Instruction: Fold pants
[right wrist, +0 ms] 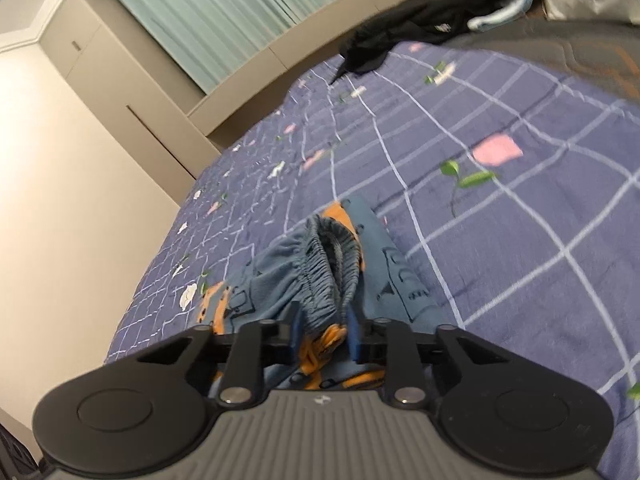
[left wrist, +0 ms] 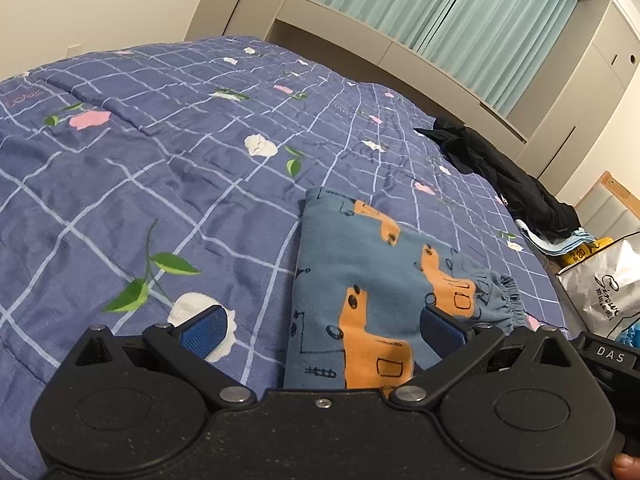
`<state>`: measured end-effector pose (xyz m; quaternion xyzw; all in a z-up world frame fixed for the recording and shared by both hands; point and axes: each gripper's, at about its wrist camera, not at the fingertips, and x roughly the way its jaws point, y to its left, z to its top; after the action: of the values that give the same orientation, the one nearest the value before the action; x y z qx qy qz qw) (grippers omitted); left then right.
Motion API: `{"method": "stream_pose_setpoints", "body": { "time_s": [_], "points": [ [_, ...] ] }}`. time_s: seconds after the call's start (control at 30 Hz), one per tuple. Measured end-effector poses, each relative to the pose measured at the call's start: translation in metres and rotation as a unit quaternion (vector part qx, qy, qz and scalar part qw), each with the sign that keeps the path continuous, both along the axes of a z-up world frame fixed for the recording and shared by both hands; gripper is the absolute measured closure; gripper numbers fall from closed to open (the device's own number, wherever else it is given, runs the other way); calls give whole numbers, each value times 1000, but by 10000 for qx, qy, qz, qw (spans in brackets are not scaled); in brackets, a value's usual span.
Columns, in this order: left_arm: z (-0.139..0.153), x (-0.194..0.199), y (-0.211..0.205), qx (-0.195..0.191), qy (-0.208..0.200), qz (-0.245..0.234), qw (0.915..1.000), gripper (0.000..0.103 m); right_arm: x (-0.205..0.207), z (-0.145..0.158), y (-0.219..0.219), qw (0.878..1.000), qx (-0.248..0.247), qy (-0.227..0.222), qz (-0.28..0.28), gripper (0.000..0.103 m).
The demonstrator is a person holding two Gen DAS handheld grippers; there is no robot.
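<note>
The pants [left wrist: 360, 280] are small, blue with orange vehicle prints, and lie folded on the bedspread, the elastic waistband [left wrist: 502, 300] at the right. My left gripper [left wrist: 324, 332] is open above their near end, its blue pads wide apart and holding nothing. In the right wrist view my right gripper [right wrist: 324, 332] is shut on the pants [right wrist: 384, 280] near the gathered elastic waistband [right wrist: 328, 264], which bunches up between the blue pads.
A purple-blue checked bedspread with flowers [left wrist: 160, 184] covers the bed. A pile of black clothing [left wrist: 516, 176] lies at the far right edge, with a white plastic bag [left wrist: 608, 292] beyond it. Cabinets and teal curtains [left wrist: 460, 12] stand behind the bed.
</note>
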<state>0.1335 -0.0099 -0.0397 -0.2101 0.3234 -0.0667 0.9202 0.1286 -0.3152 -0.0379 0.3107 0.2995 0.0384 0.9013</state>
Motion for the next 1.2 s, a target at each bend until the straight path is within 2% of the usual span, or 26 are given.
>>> {"method": "stream_pose_setpoints", "body": {
  "time_s": [0.17,0.3,0.6,0.77,1.0,1.07,1.13,1.2],
  "points": [
    [10,0,-4,92,-135,-114,9998,1,-10,20,4,9988,-356,-326,5,84],
    [9,1,-9,252,-118,-172,9995,1,-16,26,3,9982,-479,-355,-100,84],
    [-5,3,-12,505,194,-239,9982,1,-19,6,-2,9985,-495,1,-238,83],
    [-7,3,-14,648,222,-262,9973,1,-19,5,1,9972,-704,-10,-233,80],
    [-8,2,-16,738,213,-289,9966,1,-24,7,6,9938,-1076,-47,-259,66],
    [-6,3,-15,723,225,-282,9967,1,-25,9,8,9924,-1201,-73,-269,54],
    [-3,3,-14,659,205,-245,9973,1,-27,12,10,9895,-1405,-112,-305,31],
    [2,7,-11,621,125,-218,9978,1,-28,16,12,9851,-1678,-218,-315,22]
  ]
}}
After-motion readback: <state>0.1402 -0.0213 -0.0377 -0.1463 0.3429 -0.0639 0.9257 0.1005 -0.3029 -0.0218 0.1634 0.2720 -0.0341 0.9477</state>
